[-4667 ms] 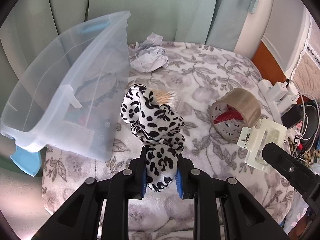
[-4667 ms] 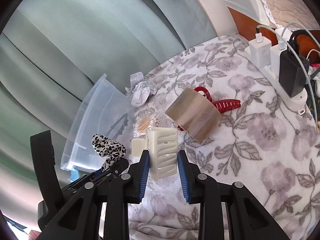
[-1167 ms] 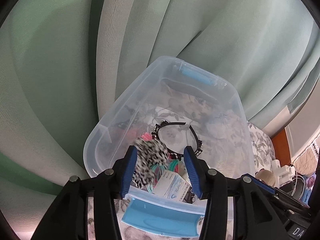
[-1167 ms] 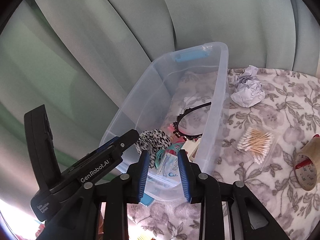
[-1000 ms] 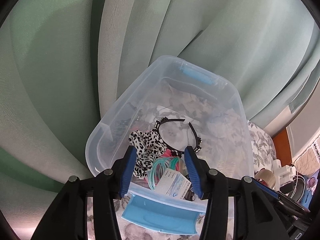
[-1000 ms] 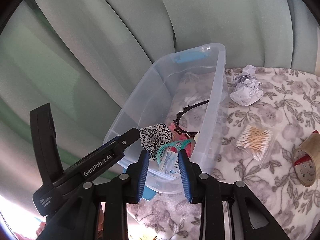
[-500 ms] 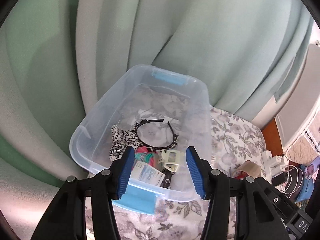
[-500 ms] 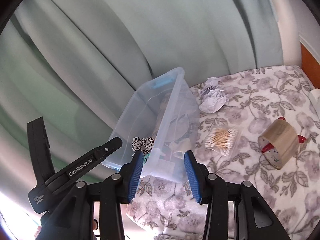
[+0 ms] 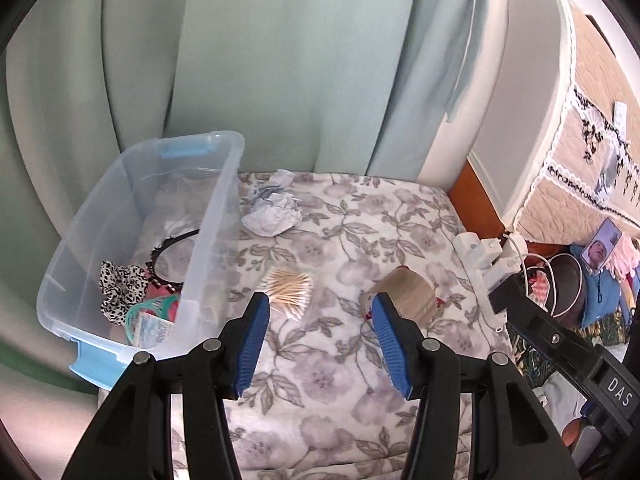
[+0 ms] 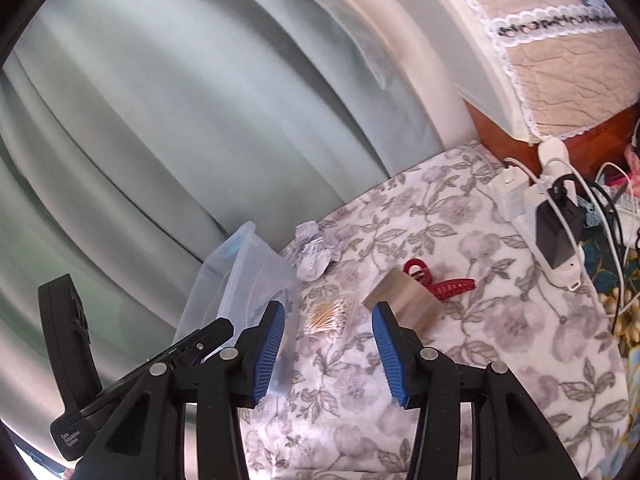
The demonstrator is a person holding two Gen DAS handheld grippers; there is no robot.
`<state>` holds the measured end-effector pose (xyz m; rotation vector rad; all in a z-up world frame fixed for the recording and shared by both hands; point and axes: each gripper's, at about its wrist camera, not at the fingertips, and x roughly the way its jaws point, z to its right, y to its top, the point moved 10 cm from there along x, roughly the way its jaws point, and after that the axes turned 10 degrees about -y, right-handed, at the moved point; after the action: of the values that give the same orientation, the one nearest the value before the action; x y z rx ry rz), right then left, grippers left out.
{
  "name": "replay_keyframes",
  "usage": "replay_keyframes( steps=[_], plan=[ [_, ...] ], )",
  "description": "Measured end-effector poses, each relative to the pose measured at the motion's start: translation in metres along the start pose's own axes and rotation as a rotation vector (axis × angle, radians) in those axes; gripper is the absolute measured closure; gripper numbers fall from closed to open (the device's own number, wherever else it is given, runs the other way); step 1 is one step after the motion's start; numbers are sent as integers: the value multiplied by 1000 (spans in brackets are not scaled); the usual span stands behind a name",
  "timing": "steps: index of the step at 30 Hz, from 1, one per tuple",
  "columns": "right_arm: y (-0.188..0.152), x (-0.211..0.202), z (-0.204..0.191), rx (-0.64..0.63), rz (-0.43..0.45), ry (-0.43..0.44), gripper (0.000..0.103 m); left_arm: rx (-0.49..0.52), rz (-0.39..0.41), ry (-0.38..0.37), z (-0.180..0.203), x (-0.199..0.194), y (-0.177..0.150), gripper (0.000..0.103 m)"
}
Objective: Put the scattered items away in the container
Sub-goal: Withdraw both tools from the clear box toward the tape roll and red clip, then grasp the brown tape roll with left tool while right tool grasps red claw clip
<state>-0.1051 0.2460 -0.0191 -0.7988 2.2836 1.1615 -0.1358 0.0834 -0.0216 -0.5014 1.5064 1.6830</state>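
The clear plastic bin (image 9: 216, 216) with blue handles stands at the left of the floral cloth; it also shows in the right wrist view (image 10: 236, 276). Inside lie a leopard scrunchie (image 9: 120, 286), a black headband (image 9: 172, 246) and other small items. On the cloth lie a crumpled paper (image 9: 272, 216), a bag of cotton swabs (image 9: 290, 290), a brown tape roll (image 9: 412, 294) and a red hair claw (image 10: 440, 282). My left gripper (image 9: 318, 340) is open and empty above the cloth, near the swabs. My right gripper (image 10: 328, 354) is open and empty.
A white power strip (image 10: 548, 216) with chargers and cables lies along the cloth's right edge. Green curtains (image 9: 280, 60) hang behind. A white headboard (image 9: 528, 80) with a quilted cover stands at the right.
Both grippers dropped their items, the scrunchie and the cream hair claw, into the bin, then opened wide and swung right over the cloth.
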Motion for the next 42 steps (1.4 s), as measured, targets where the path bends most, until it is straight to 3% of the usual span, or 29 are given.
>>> replay_keyframes(
  steps=[12, 27, 42],
  plan=[
    [-7, 0, 63, 115, -20, -61, 51, 41, -114, -78, 54, 43, -24, 46],
    [-22, 26, 111, 216, -99, -123, 51, -77, -260, -187, 81, 112, -42, 43],
    [-47, 64, 140, 269, -192, -166, 51, -272, -362, -138, 72, 180, -32, 39]
  ],
)
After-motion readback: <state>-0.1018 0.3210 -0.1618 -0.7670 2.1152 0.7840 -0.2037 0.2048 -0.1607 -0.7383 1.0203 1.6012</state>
